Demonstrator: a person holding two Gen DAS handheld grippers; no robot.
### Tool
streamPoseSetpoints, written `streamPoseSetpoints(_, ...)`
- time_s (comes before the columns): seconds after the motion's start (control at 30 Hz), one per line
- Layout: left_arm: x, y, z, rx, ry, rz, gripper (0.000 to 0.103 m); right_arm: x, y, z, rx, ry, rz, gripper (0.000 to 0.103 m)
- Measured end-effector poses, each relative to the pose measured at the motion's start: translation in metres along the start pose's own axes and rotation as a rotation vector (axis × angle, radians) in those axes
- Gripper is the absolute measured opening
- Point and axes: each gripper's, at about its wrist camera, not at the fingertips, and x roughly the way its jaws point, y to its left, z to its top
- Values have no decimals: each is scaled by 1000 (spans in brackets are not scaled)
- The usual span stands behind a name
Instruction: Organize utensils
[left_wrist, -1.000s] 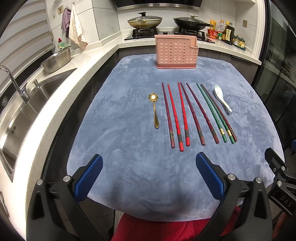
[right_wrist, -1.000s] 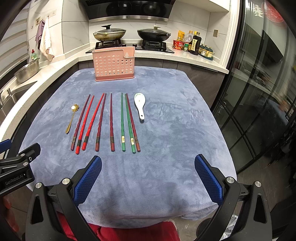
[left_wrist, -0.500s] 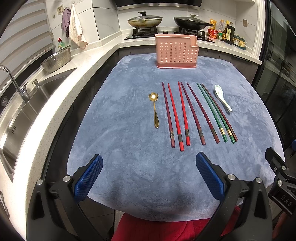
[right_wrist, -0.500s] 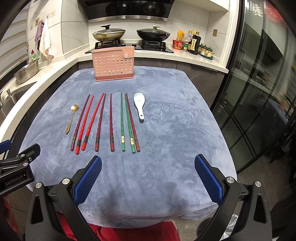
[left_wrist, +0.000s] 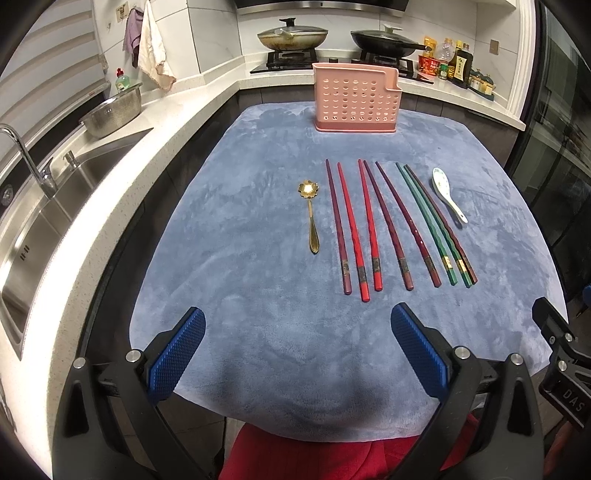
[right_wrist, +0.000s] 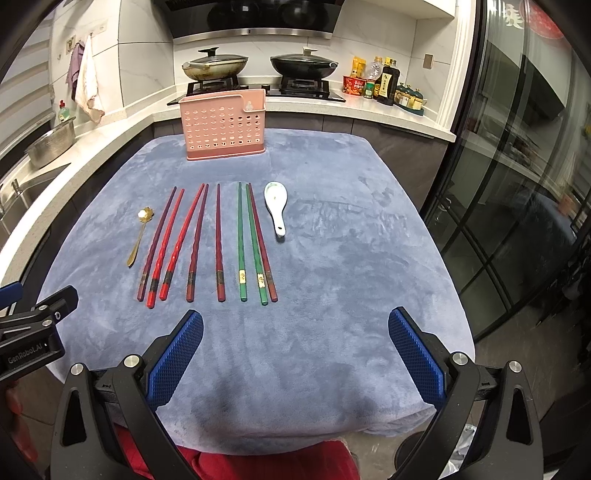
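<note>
Nothing sorted yet: chopsticks (left_wrist: 369, 225), gold spoon (left_wrist: 311, 216) and white spoon (right_wrist: 277, 206) all on cloth (right_wrist: 332, 258), pink holder (left_wrist: 355, 98) apparently empty, left gripper (left_wrist: 297, 352) and right gripper (right_wrist: 295, 352) wide apart, holding nothing.

No visible change since earlier frames

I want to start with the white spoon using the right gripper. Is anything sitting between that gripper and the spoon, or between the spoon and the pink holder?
Nothing visible. Only bare blue cloth lies between the open right gripper and the white spoon, and between the spoon and the pink holder. The chopsticks lie beside the spoon, apart from it.
</note>
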Motion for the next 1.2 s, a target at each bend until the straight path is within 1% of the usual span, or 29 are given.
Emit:
streamPoseSetpoints(0.23,18,14,11,-40,27,2,96,19,-4,7,16,25,9,96)
streamPoseSetpoints(0.53,62,29,37,-89,65,-45,95,55,-5,15,23,84,13,96)
streamPoseSetpoints(0.7,94,28,52,-98,107,-66,84,72,-8,23,36,108,13,96)
streamPoseSetpoints(0.73,100,27,54,-98,117,-73,78,76,-8,25,37,112,14,96)
streamPoseSetpoints(0.83,118,25,57,-101,147,-87,69,88,-10,31,42,122,20,96)
streamPoseSetpoints(0.87,122,24,58,-100,152,-87,67,92,-10,33,44,125,23,96)
streamPoseSetpoints(0.93,130,22,60,-97,159,-88,66,101,-11,39,50,131,32,96)
streamPoseSetpoints(1.0,136,20,62,-97,164,-91,58,110,-13,46,65,139,46,96)
streamPoseSetpoints(1.1,148,19,63,-100,194,-106,46,121,-15,56,86,141,62,96)
streamPoseSetpoints(1.13,150,18,62,-101,203,-112,40,125,-15,61,89,135,65,96)
streamPoseSetpoints(1.17,153,18,61,-100,210,-114,37,127,-15,64,87,129,66,96)
streamPoseSetpoints(1.2,154,18,61,-98,208,-111,36,130,-14,68,85,125,66,95)
